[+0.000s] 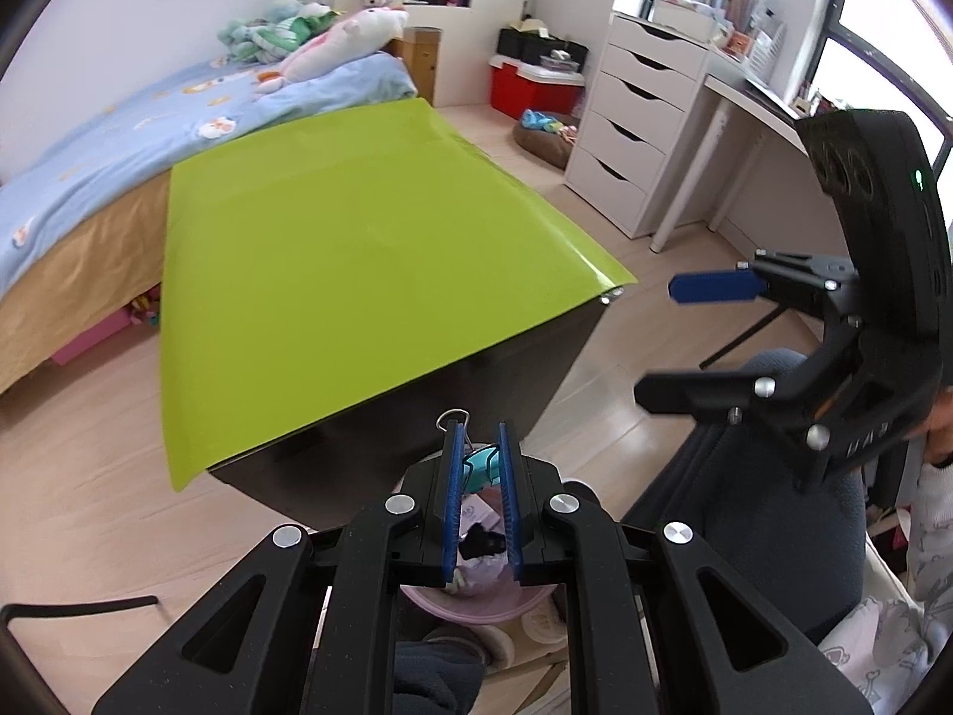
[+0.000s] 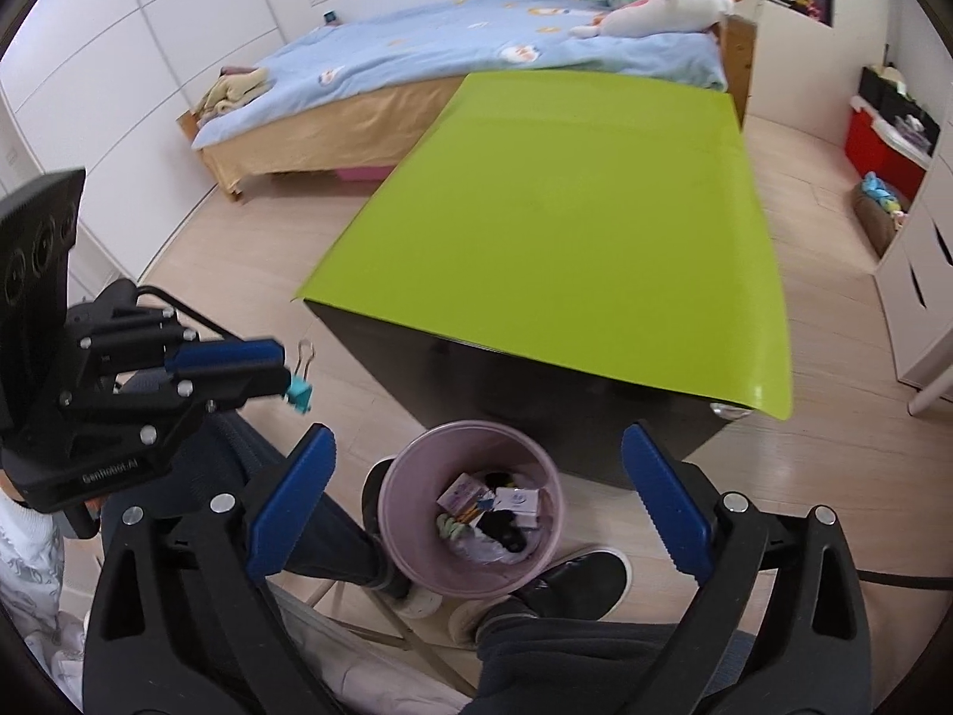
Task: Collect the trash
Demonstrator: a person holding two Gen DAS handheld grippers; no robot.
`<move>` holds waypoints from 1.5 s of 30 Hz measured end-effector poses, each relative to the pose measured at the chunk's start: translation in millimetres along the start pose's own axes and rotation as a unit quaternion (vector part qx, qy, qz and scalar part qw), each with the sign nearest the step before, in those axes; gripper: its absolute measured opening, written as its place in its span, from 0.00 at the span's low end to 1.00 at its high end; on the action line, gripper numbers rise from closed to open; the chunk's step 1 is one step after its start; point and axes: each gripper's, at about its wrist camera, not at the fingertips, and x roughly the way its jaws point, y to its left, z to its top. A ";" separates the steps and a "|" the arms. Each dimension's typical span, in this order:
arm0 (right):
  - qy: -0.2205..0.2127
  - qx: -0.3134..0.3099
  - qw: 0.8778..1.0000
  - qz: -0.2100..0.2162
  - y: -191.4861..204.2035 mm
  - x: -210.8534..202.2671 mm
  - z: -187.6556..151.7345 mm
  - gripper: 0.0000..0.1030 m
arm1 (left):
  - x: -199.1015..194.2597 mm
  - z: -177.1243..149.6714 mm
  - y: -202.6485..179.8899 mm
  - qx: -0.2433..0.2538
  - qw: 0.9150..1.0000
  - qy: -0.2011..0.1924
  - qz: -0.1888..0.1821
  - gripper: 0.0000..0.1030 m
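Observation:
My left gripper (image 1: 479, 447) is shut on a teal binder clip (image 1: 482, 468) with a wire handle; it also shows in the right wrist view (image 2: 299, 394), held in the air left of and above the bin. The pink trash bin (image 2: 393, 494) stands on the floor between the person's feet and holds several bits of trash (image 2: 494, 515). In the left wrist view the bin (image 1: 476, 608) lies below the fingers. My right gripper (image 2: 476, 465) is open and empty above the bin; it also shows in the left wrist view (image 1: 661, 345).
A table with a lime green top (image 2: 566, 226) stands just beyond the bin. A bed (image 2: 417, 71) with plush toys is behind it. White drawers (image 1: 631, 119) and a desk are at the right. The person's shoes (image 2: 572, 584) flank the bin.

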 end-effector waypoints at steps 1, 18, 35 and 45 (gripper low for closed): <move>-0.002 0.002 1.000 -0.002 -2.7 -2.6 -0.5 0.93 | 1.5 0.0 -1.6 0.003 1.000 0.001 0.000 0.15; -0.031 0.013 0.999 -0.023 -7.5 -10.8 -7.5 0.97 | 3.0 -0.4 8.4 -0.022 0.999 -0.018 0.027 0.93; -0.082 0.012 0.996 -0.045 -3.9 -29.0 29.3 0.97 | -24.2 21.5 35.3 -0.046 0.994 -0.072 0.068 0.93; -0.120 0.000 0.991 -0.052 -3.8 -44.7 65.4 0.97 | -41.0 51.9 44.8 -0.037 0.989 -0.111 0.093 0.93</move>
